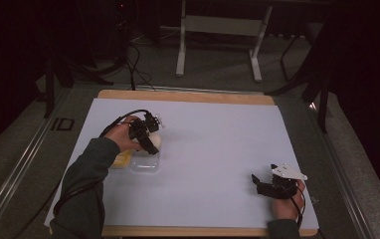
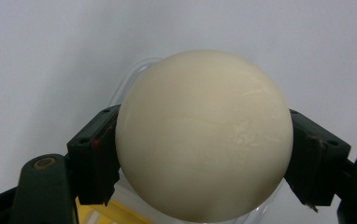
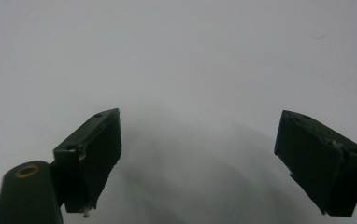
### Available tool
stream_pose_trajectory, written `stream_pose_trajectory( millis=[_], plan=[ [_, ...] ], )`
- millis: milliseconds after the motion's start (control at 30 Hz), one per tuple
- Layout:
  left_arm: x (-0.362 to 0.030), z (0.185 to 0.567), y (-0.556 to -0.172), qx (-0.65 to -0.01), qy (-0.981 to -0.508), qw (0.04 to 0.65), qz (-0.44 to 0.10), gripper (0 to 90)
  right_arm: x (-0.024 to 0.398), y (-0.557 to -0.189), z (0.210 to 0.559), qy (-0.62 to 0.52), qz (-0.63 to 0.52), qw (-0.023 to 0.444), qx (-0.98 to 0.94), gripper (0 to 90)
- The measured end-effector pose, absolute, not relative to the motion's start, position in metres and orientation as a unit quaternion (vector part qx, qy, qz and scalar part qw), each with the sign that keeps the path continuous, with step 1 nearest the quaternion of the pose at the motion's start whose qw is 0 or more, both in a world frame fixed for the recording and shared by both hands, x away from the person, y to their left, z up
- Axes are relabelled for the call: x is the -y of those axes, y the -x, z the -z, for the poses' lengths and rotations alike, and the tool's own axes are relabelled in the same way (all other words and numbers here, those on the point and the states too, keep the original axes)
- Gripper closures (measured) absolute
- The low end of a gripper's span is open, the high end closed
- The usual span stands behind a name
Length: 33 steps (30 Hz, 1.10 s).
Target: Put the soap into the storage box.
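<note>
- Gripping a cream ball [image 2: 203,135], the left gripper [image 1: 148,135] has both jaws pressed against the ball's sides, one left, one right; held firmly as far as the left gripper view tells.
- Ball sits just above a clear plastic container [image 1: 145,163] on the left half of the white table sheet [image 1: 213,149]. A yellow piece [image 1: 122,159] lies touching or just beside the container's left edge, half under the person's wrist.
- Key relation: the container lies directly below and slightly nearer the person than the held ball; clear rim curves behind the ball in the left gripper view. A round ball has no long axis to align.
- Right gripper [image 1: 267,185] rests near the sheet's front right corner, jaws spread wide with nothing between them, well apart from the work. Left hand is plainly the nearer.
- Room: open sheet to the right and beyond the container; wooden table edge [image 1: 188,95] well away.
- Judgement: a short straight move down would seat the ball; the yellow piece crowds the left side.
</note>
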<state>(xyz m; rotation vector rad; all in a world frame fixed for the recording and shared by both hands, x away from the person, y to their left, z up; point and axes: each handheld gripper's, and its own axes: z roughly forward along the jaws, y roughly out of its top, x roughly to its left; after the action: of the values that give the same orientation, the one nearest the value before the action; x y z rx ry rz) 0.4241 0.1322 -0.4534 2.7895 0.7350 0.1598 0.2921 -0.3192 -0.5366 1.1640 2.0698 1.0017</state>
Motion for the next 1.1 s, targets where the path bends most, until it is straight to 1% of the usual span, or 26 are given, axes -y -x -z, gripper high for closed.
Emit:
stream_pose_trajectory(
  millis=[367, 1100],
  plan=[
    [-0.142, 0.457, -0.425, -0.271, -0.954, 0.114, -0.057, 23.1, 0.319, -0.292, 0.537, -0.434, -0.373, 0.278, -0.772, 14.8],
    [-0.168, 0.453, -0.423, -0.295, -0.947, 0.109, -0.065, 23.1, 0.319, -0.292, 0.537, -0.433, -0.373, 0.278, -0.772, 14.9]
  ],
)
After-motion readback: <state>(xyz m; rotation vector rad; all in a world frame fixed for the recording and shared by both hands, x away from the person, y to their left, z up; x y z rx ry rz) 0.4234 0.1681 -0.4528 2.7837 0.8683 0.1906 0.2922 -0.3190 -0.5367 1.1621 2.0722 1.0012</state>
